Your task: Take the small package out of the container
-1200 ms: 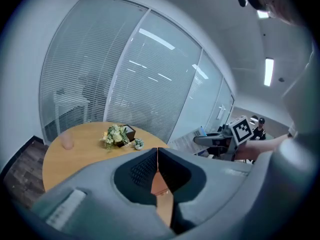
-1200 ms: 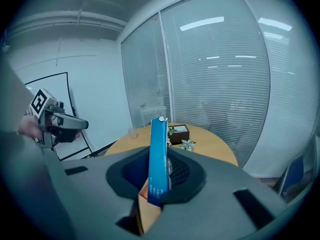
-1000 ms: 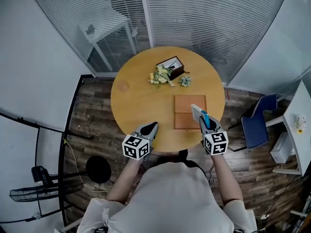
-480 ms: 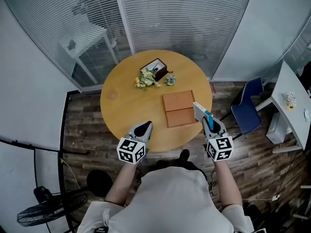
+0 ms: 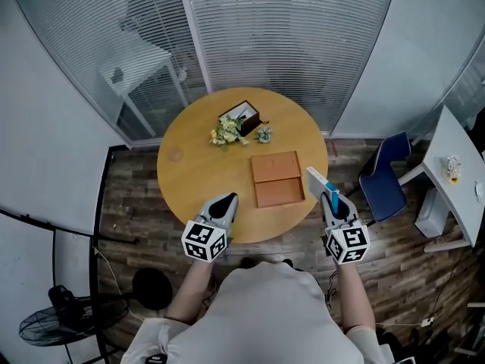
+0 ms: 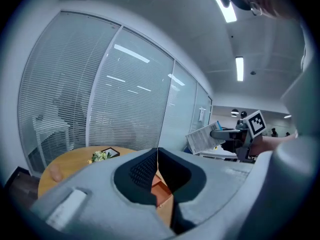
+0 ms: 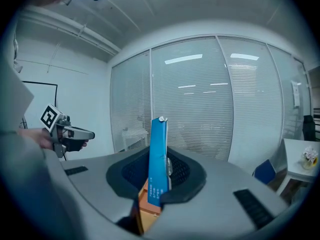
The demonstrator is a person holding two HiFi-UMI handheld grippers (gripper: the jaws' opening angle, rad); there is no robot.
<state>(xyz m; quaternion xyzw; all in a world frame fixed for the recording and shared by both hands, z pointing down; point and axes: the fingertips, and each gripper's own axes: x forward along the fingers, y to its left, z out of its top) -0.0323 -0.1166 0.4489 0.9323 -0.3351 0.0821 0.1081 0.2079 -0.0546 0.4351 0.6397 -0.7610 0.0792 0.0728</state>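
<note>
My right gripper [image 5: 330, 198] is shut on the small white and blue package [image 5: 317, 181], held up edge-on at the table's right rim. In the right gripper view the blue package [image 7: 158, 154] stands upright between the pads. The flat brown container [image 5: 277, 178] lies on the round wooden table [image 5: 197, 165], left of the package. My left gripper [image 5: 226, 202] hovers at the table's front edge, shut with nothing in it. In the left gripper view its dark pads [image 6: 145, 171] meet, and the package [image 6: 202, 138] shows to the right.
A small dark box [image 5: 243, 116] and little flower bunches [image 5: 225, 132] sit at the table's far side. A blue chair [image 5: 383, 177] and a white desk [image 5: 457, 174] stand to the right. Glass partitions with blinds [image 5: 280, 29] are behind, and a floor fan [image 5: 47, 325] sits lower left.
The right gripper has carried the package rightward, from over the container's right edge to the table's rim. The left gripper stays by the front edge. The head view has shifted.
</note>
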